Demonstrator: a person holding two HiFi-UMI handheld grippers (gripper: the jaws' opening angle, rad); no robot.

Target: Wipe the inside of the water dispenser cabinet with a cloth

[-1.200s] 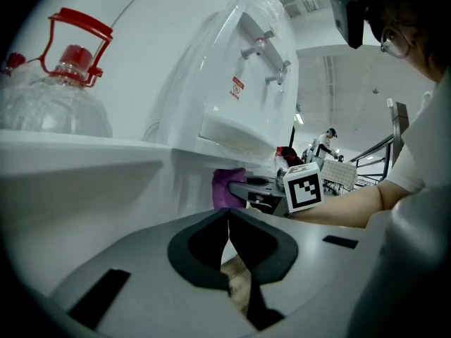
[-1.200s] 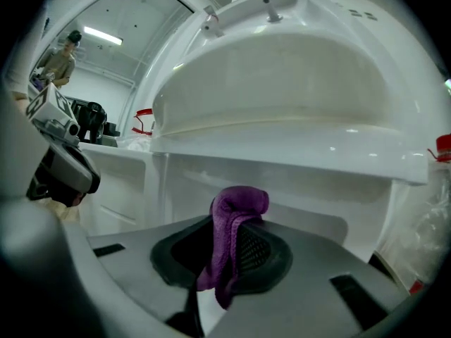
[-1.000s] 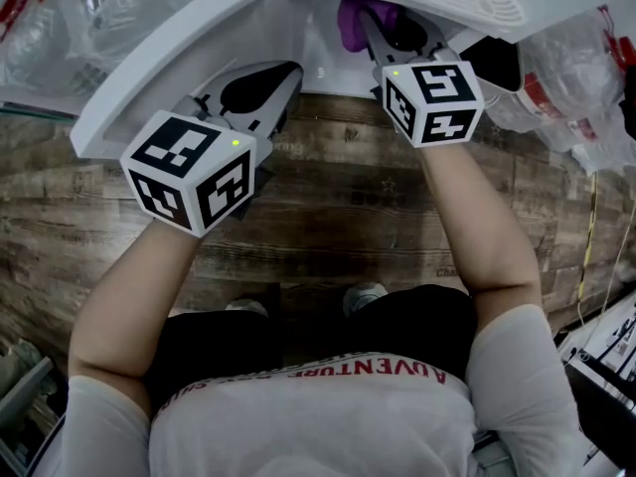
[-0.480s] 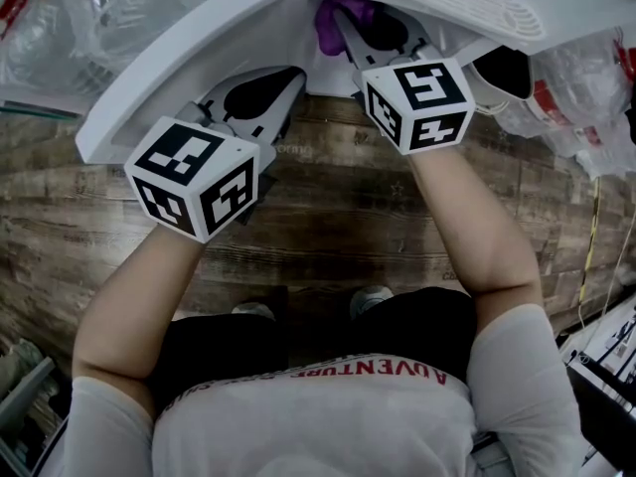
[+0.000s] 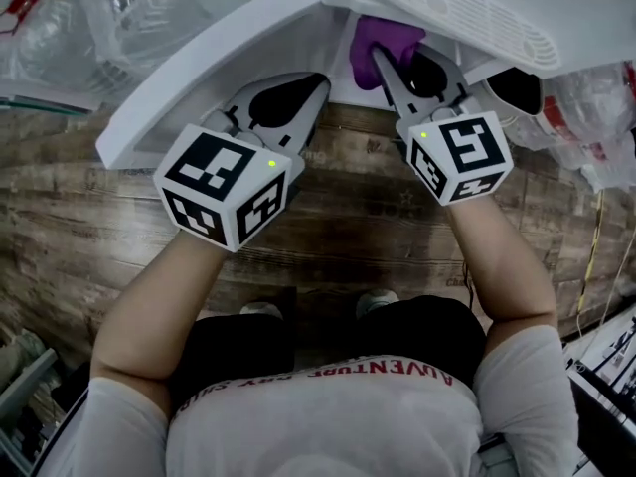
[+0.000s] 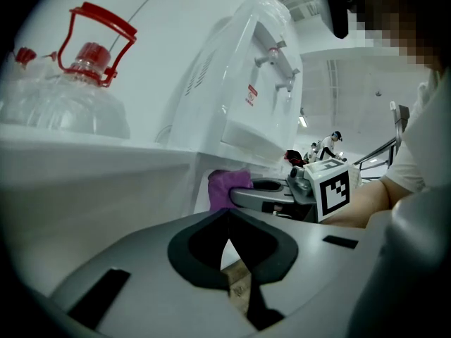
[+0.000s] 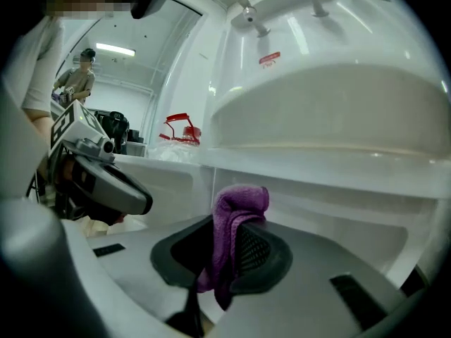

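The left gripper [image 5: 310, 87] waits by the open door [image 5: 199, 68], its fingers together on nothing. The right gripper [image 5: 386, 66], fingers clamped on the purple cloth [image 5: 383, 38], has swung back rightward at the cabinet [image 7: 331, 210] mouth, so wiping strokes seem under way.

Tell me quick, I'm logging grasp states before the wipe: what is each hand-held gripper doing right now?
Left hand-held gripper: closed, empty.
Right hand-held gripper: closed on the purple cloth.
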